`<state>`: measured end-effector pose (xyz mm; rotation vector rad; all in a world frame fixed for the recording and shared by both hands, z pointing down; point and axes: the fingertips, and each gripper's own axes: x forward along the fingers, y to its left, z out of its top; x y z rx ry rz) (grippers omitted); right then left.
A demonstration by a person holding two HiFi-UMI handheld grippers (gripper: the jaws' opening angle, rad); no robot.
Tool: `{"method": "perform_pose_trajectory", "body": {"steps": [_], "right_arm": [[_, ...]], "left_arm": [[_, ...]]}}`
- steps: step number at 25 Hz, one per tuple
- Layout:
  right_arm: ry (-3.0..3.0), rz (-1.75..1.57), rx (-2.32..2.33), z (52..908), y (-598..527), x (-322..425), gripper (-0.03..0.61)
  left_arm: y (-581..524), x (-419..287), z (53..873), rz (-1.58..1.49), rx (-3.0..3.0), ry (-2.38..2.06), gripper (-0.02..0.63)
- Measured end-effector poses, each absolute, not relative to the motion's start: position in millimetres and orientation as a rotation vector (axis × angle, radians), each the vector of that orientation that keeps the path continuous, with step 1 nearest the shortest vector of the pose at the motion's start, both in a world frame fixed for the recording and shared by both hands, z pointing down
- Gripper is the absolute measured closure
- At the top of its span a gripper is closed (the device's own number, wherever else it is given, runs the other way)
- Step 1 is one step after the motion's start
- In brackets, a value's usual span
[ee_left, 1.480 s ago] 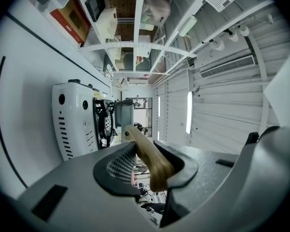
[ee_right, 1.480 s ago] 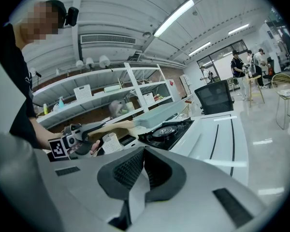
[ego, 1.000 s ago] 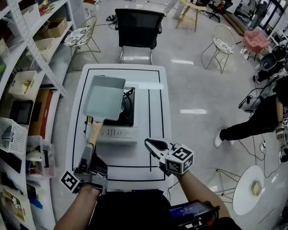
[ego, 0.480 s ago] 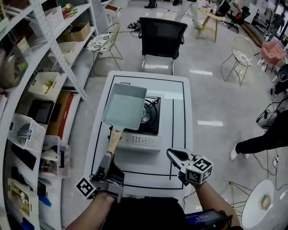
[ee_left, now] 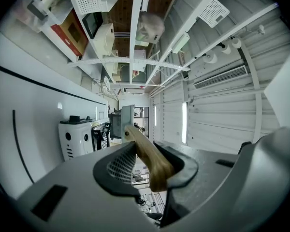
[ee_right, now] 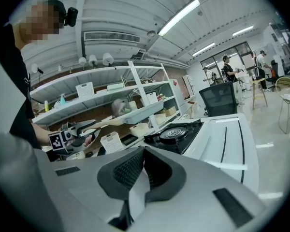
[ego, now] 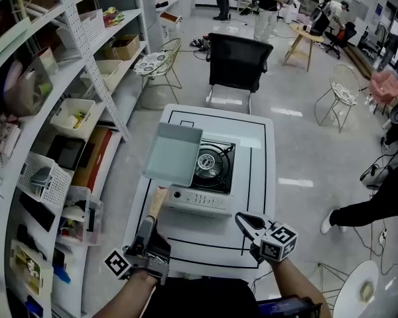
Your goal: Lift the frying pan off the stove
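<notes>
Wood of the frying pan's handle (ego: 157, 202) sits clamped between the jaws of my left tongs (ego: 148, 222). The pads press on both sides of the handle, well back from the pan body.

Change noted: a second ago the frying pan (ego: 172, 152) lay across the left part of the burner (ego: 213, 162). It now hangs further left, and the burner ring is fully exposed. From the head view only the pan's right edge overlaps the left margin of the stove (ego: 199, 201). The right gripper view shows open space between the pan's underside and the stove top.

Finding: I judge the lift itself to be done. What is left is to carry the pan clear and find it a resting place.

My right tongs (ego: 241, 218) hover over the near right of the table (ego: 255, 144). Their tips are together with nothing between them, and they take no part in the lift.

Orientation: the pan's long axis runs from handle to far rim. It points away from me toward the black chair (ego: 235, 61) and is angled slightly rightward. The handle end is nearest me, the open face is up, and the pan is close to level.
</notes>
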<state>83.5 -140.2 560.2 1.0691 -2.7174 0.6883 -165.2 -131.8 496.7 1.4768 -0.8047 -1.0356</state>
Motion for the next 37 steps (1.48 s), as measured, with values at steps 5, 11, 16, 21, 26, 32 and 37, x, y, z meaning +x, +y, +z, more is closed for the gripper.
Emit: {"method": "perform_pose_trajectory", "body": {"steps": [5,11,16,21,26,32,37], "right_arm": [[-2.718,0.687,1.048,562,-139,75,0.554],[-2.722,0.677,1.034,561,-139,66,0.554],[-2.739,0.658,0.995,558,-136,56,0.554],[-2.769,0.600,0.950,551,-130,47,0.554],[-2.785,0.577,0.949,546,-130,43,0.554],[-2.780,0.581,0.955,546,-129,45,0.554],[-2.776,0.581,0.961,546,-129,47,0.554]], "left_arm": [[-125,-181,500,-1.057,1.457,-0.825,0.497],[-118,-199,501,-1.081,1.452,-0.848,0.497],[-114,-212,502,-1.092,1.445,-0.873,0.497],[-110,-224,502,-1.107,1.464,-0.879,0.495],[-110,-228,502,-1.117,1.454,-0.880,0.495],[-107,-228,501,-1.123,1.445,-0.874,0.495],[-108,-228,503,-1.121,1.444,-0.872,0.495]]}}
